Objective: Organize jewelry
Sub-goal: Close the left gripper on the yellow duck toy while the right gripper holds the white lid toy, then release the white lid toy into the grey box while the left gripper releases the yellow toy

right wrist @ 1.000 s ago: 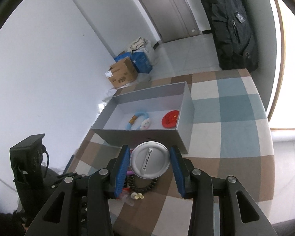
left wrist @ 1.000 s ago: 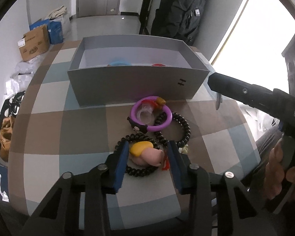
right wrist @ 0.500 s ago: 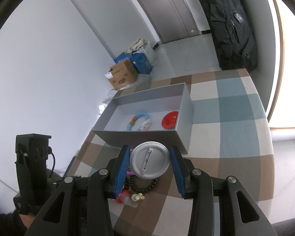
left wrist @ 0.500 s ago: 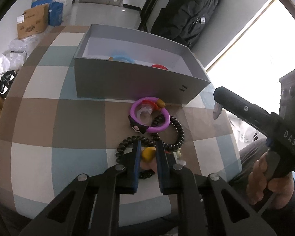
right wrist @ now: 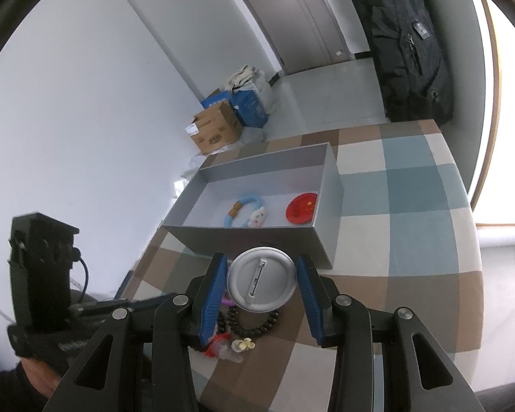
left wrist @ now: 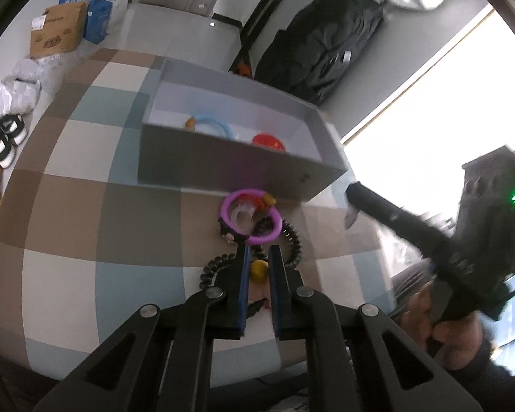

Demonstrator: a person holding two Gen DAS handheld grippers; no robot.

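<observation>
Two grippers work over one grey box point(right wrist: 326, 206) that stands open on a checked cloth point(left wrist: 79, 206) of brown, cream and blue squares. Two pieces lie inside the box: a blue ring point(right wrist: 245, 211) with a cloud charm and a red badge point(right wrist: 302, 207). Just in front of the box sits a small heap: one purple ring point(left wrist: 249, 219) overlapping black bead bracelets point(left wrist: 293, 240), with a small cream flower point(right wrist: 243, 344) and a red-and-pink piece point(right wrist: 219, 347) at its near edge.

Closed down tight, the left gripper point(left wrist: 258, 257) pinches a yellow-and-pink charm point(left wrist: 258, 271) between its blue pads; its jaws have just been closing on it. Part-way open, the right gripper point(right wrist: 261, 283) clamps a round silver badge point(right wrist: 261, 283) by its edges, pin-back facing the camera, held above the heap and just before the box's near wall.

Beyond the table lie a pale floor, a cardboard carton point(right wrist: 216, 130), a blue carton, a grey door and a black backpack point(right wrist: 405, 41).

Only the left view shows shoes on the floor, the bright window and the hand point(left wrist: 443, 329) on the right tool. Only the right view shows the badge's pin and the cloud charm.
</observation>
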